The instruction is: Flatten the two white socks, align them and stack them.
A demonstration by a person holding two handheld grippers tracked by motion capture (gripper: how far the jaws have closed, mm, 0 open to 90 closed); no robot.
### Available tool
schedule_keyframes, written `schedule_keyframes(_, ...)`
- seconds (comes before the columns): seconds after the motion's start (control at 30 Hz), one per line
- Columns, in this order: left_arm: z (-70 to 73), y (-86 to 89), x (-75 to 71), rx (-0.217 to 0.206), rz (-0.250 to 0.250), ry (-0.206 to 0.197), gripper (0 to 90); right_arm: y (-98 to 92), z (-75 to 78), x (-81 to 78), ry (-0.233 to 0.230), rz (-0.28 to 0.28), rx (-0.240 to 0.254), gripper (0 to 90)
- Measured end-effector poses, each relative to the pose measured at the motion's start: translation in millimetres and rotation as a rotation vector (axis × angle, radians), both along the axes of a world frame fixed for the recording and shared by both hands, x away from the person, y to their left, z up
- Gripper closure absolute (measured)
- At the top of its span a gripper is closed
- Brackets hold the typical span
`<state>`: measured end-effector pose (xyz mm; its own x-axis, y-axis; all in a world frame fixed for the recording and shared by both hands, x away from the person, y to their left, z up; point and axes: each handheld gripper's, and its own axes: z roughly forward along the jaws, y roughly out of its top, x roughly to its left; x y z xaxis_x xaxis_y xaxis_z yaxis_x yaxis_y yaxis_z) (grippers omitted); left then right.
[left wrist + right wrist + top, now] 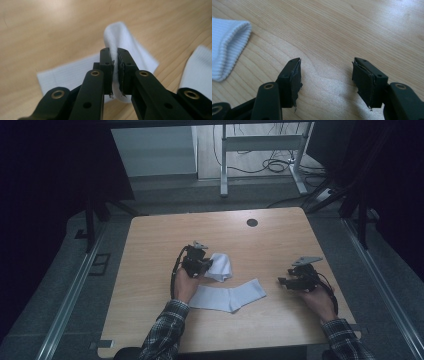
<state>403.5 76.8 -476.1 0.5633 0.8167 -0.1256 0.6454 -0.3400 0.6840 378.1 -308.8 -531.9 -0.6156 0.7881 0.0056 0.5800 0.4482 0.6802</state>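
Left tongs [115,53]: clamped on a fold of the white ribbed cotton sock [120,37].
Right tongs [325,75]: jaws apart, empty, above the light wooden counter [337,30].

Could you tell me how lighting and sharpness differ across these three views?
High view: dim, dark surroundings, small soft socks. Left gripper view: table blurred, glare top left, pinched sock soft. Right gripper view: bright, crisp wood grain, jaw shadows.

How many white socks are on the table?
2. One sock lies flat near the table's front edge; the other sock is bunched just behind it, pinched by the left gripper. None seems hidden.
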Motion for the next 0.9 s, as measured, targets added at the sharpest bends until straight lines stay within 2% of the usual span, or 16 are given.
schedule_keyframes(0.03,11.4,-2.7,3.4,-0.012,0.0,-0.018,83.5,-0.1,-0.2,0.0,-0.001,0.002,0.001,39.1)
schedule_keyframes(0.13,26.5,-7.5,8.6,-0.028,-0.004,-0.033,83.6,-0.1,-0.2,-0.1,0.0,0.004,-0.001,38.4)
schedule_keyframes(0.27,39.0,-15.1,13.5,-0.04,-0.011,-0.05,83.8,0.1,-0.7,-0.1,-0.003,0.009,0.001,37.8)
schedule_keyframes(0.3,46.4,-21.6,16.6,-0.042,-0.016,-0.062,83.8,0.1,-0.8,-0.1,-0.004,0.009,0.002,37.5)
schedule_keyframes(0.33,46.4,-21.6,16.6,-0.042,-0.016,-0.062,83.8,0.1,-0.8,-0.1,-0.004,0.009,0.002,37.5)
schedule_keyframes(0.37,54.1,-28.8,19.4,-0.05,-0.025,-0.07,83.8,0.2,-0.9,-0.1,-0.004,0.01,0.003,37.3)
schedule_keyframes(0.4,54.1,-28.8,19.4,-0.05,-0.025,-0.07,83.8,0.2,-0.9,-0.2,-0.004,0.01,0.003,37.3)
schedule_keyframes(0.47,67.6,-41.0,22.4,-0.053,-0.042,-0.097,83.8,0.2,-1.1,-0.2,-0.005,0.012,0.006,37.1)
schedule_keyframes(0.5,67.6,-41.0,22.4,-0.053,-0.042,-0.097,83.8,0.2,-1.1,-0.2,-0.005,0.012,0.006,37.1)
schedule_keyframes(0.6,89.7,-56.9,24.6,-0.063,-0.064,-0.135,83.9,0.1,-1.3,-0.2,-0.007,0.013,0.006,36.9)
schedule_keyframes(0.63,89.7,-56.9,24.6,-0.063,-0.064,-0.135,83.9,0.0,-1.3,-0.2,-0.007,0.014,0.006,36.9)
schedule_keyframes(0.67,95.9,-60.6,24.7,-0.066,-0.069,-0.148,83.9,-0.1,-1.4,-0.3,-0.008,0.014,0.007,36.9)
schedule_keyframes(0.7,109.7,-66.8,24.1,-0.075,-0.08,-0.172,83.9,-0.1,-1.4,-0.3,-0.008,0.014,0.007,36.9)
schedule_keyframes(0.8,134.1,-70.5,22.5,-0.102,-0.088,-0.226,83.9,-0.1,-1.6,-0.3,-0.01,0.016,0.006,36.7)
schedule_keyframes(0.87,139.8,-70.1,22.0,-0.111,-0.088,-0.238,83.9,-0.1,-1.6,-0.6,-0.009,0.016,0.007,36.5)
schedule_keyframes(0.9,147.8,-69.1,20.7,-0.115,-0.081,-0.256,83.8,0.3,-1.6,-0.8,-0.008,0.011,0.012,36.5)
